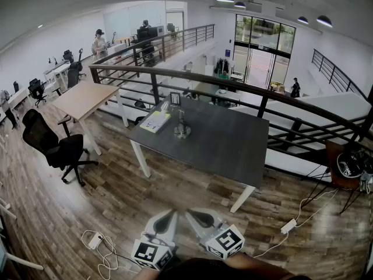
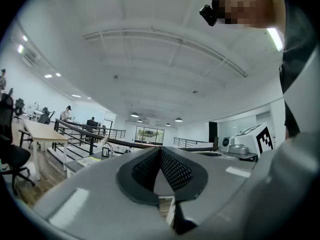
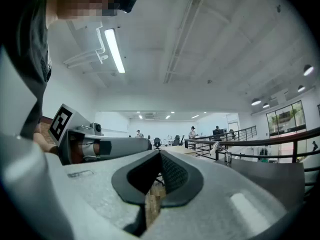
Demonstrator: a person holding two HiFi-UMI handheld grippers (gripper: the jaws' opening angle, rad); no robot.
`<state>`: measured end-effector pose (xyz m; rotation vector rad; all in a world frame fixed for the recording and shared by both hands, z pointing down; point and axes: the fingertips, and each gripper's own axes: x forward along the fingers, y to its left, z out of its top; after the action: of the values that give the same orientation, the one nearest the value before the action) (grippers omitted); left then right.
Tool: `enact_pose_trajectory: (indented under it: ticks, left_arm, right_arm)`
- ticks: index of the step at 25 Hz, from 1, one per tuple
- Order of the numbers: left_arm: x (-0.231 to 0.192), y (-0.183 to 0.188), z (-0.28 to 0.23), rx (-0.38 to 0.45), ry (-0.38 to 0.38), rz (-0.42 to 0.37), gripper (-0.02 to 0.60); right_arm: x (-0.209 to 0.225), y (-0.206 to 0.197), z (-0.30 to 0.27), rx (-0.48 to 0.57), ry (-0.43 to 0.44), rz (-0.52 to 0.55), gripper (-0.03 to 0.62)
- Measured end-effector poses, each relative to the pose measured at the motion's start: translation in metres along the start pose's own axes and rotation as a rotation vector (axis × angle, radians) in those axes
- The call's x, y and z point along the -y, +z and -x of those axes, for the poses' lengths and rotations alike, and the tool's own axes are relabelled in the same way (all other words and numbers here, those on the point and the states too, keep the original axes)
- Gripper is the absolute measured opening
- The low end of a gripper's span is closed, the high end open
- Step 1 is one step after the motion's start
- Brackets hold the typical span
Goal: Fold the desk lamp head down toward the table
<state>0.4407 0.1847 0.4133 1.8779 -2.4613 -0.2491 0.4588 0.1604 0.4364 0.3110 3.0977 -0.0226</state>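
Clearly apart: small silver desk lamp (image 1: 182,127) far off on dark grey rectangular table (image 1: 224,144); left gripper (image 1: 170,214) and right gripper (image 1: 192,214) near, jaws pressed together, empty.

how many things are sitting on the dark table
3: a yellow-green pad near the left edge of the table, the desk lamp just right of it, a small dark frame behind both. Tinier items may escape view.

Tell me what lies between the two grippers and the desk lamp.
Head view: only wooden floor and bare dark table separate the left gripper and right gripper from the desk lamp.
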Motion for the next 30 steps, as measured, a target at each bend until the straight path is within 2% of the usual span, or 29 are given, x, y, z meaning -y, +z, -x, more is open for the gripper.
enact_pose_trajectory:
  ticks: [9,16,23,30]
  left_arm:
    - [-0.006,-0.006,-0.002,0.010,-0.019,0.001,0.002]
    - [-0.033,-0.003,-0.005,0.006,-0.005,0.018,0.002]
    - [-0.080,0.003,-0.007,0.022,-0.024,0.033,0.000]
    - [-0.161,0.021,-0.015,0.019,-0.046,0.023,0.000]
  right_arm:
    - [0.002,-0.001,-0.006,0.004,-0.015,-0.004,0.002]
    - [0.007,-0.005,-0.030,0.021,-0.019,-0.045,0.002]
    - [0.012,-0.004,-0.082,0.018,-0.031,-0.029,0.002]
    - [0.016,-0.006,-0.165,0.012,-0.036,-0.046,0.002]
